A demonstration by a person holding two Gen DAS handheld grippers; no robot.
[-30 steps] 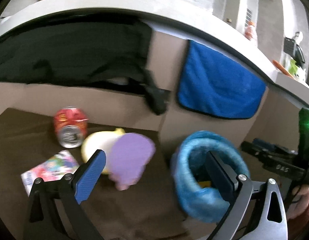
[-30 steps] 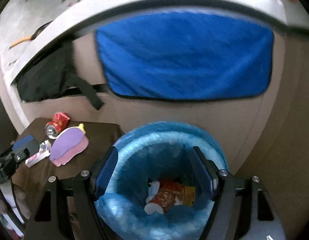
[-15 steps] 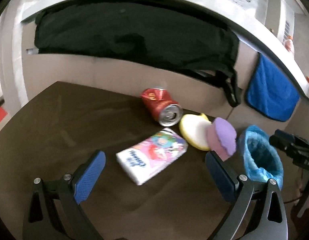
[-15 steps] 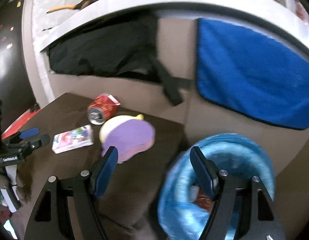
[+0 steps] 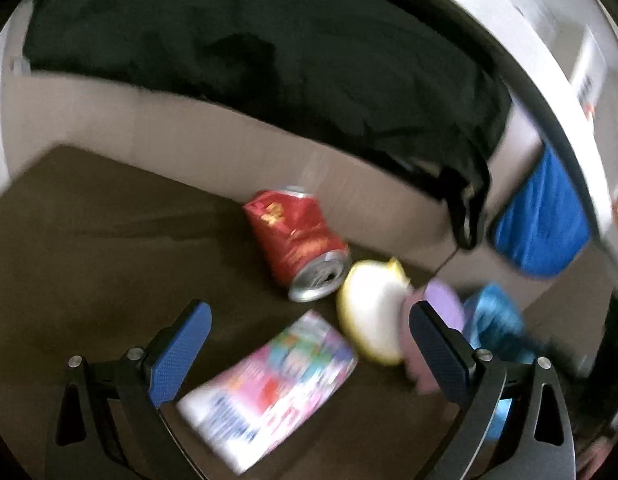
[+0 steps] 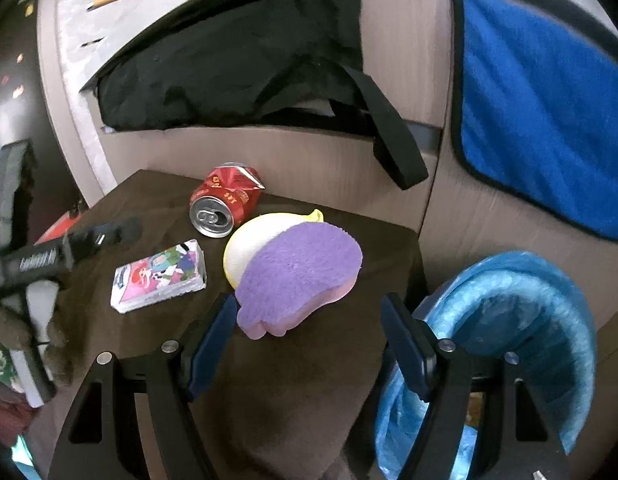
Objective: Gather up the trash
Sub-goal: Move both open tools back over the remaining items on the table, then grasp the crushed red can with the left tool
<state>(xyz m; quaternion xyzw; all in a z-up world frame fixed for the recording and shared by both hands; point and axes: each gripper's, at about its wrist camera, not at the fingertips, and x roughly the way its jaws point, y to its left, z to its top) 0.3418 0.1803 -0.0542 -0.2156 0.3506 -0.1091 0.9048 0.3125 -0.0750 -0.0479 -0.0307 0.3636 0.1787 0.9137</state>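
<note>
Approach step: both tongs wide, empty. Left tongs (image 5: 307, 354) above tissue pack (image 5: 269, 388) on bench (image 5: 89, 240); crushed can (image 5: 299, 248) behind. Right tongs (image 6: 309, 340) near purple sponge (image 6: 299, 276). Next: lower, straddle pack, close, carry to blue-lined bin (image 6: 529, 320).

You face a beige panel wall (image 6: 309, 152) behind the dark brown worktop (image 6: 289, 380). A black cloth (image 6: 229, 60) and blue towel (image 6: 541, 120) hang there.
</note>
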